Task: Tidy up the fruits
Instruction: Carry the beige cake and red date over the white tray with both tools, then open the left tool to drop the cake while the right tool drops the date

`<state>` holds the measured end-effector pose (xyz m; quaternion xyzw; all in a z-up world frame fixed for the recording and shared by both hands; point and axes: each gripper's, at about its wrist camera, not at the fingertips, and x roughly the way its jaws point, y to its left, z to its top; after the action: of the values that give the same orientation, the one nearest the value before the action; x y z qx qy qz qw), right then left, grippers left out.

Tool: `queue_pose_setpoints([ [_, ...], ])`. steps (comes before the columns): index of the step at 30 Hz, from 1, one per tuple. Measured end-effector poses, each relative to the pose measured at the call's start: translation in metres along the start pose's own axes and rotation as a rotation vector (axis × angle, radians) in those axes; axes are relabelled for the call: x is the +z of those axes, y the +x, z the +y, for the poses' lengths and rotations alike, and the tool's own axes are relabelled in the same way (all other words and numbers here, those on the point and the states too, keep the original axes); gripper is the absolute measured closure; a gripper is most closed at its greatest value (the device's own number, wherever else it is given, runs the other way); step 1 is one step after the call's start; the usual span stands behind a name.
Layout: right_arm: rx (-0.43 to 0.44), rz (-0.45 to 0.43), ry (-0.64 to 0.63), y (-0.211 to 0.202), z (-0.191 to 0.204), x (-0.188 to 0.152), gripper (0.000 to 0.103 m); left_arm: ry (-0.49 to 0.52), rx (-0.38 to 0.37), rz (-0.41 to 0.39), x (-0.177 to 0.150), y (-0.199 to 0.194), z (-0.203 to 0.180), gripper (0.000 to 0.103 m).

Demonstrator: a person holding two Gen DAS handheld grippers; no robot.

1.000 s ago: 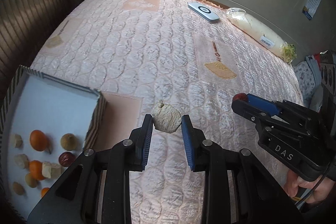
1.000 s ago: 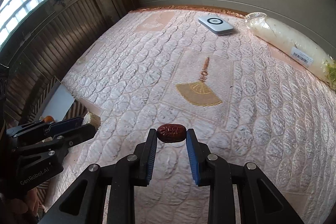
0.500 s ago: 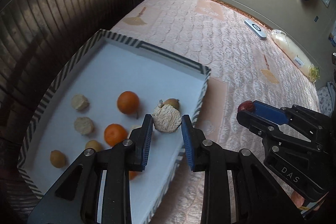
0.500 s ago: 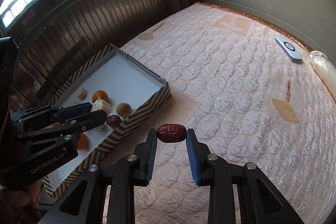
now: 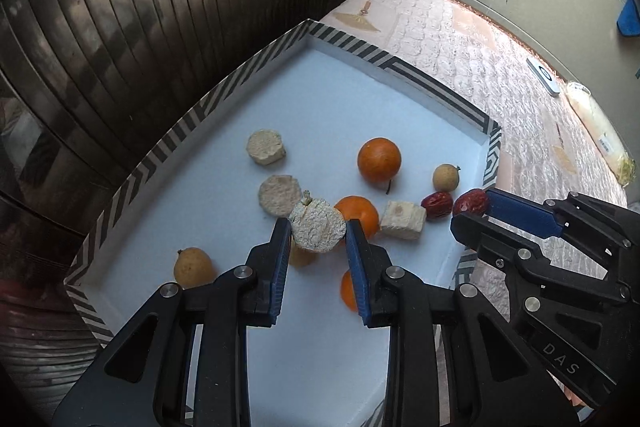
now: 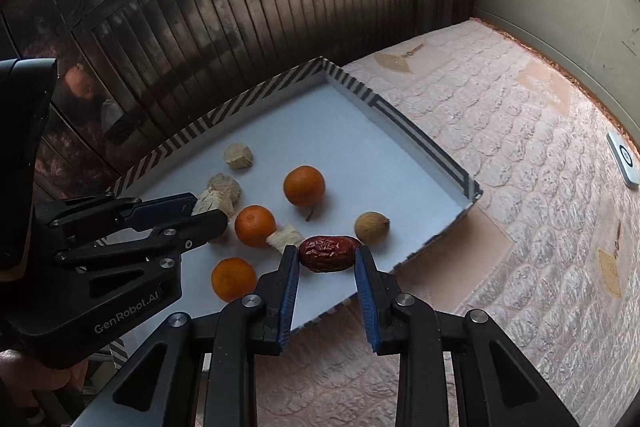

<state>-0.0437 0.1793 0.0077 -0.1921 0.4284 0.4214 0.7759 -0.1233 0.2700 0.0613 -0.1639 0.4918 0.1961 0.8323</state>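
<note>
Both claws are loaded. Left gripper (image 5: pixel 319 233) has its blue pads pinched on a pale crumbly chunk (image 5: pixel 318 230), jaws only as wide as that piece. Right gripper (image 6: pixel 327 254) is clamped end to end on a wrinkled red date (image 6: pixel 327 253), pads pressing both tips.

Down below, it's a pink quilted bedspread (image 6: pixel 520 155) with fan motifs stitched in, and on it sits a shallow tray (image 5: pixel 404 69) with a black-and-white striped rim and a white floor. Dark ribbed wood panelling (image 5: pixel 160 7) fills the ten-to-twelve o'clock stretch of both views; a plain wall runs off toward two o'clock, with a flat white device (image 6: pixel 624 163) lying on the bed at three o'clock in the right view.

Inside the tray: three oranges (image 6: pixel 304 185), two more pale chunks (image 5: pixel 266 147) toward eleven o'clock of the left claw, a cube-like piece (image 5: pixel 402 220), a second red date (image 5: pixel 437 205) and small tan round fruits (image 5: pixel 446 177).

Poses now. Left gripper tilts steeply down over the middle of the tray, its chunk hanging above the fruit pile. Right gripper angles down over the tray's near edge, its date just above the white floor, at three o'clock of the left claw. A hand (image 6: pixel 36 383) shows under the left tool, low at eight o'clock in the right view.
</note>
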Motion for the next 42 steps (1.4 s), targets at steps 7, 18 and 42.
queue_pose_setpoints([
  [7,0.023,0.005,-0.027,0.015,0.01,0.01,0.076,-0.024,0.015,0.003,-0.003,0.004,0.011,0.076],
  [18,0.05,0.035,-0.028,0.042,0.013,0.023,0.076,-0.023,0.053,-0.005,-0.001,0.007,0.008,0.075],
  [42,0.014,-0.017,0.008,0.017,0.006,0.02,0.075,-0.068,0.1,-0.043,0.009,-0.002,0.01,0.045],
])
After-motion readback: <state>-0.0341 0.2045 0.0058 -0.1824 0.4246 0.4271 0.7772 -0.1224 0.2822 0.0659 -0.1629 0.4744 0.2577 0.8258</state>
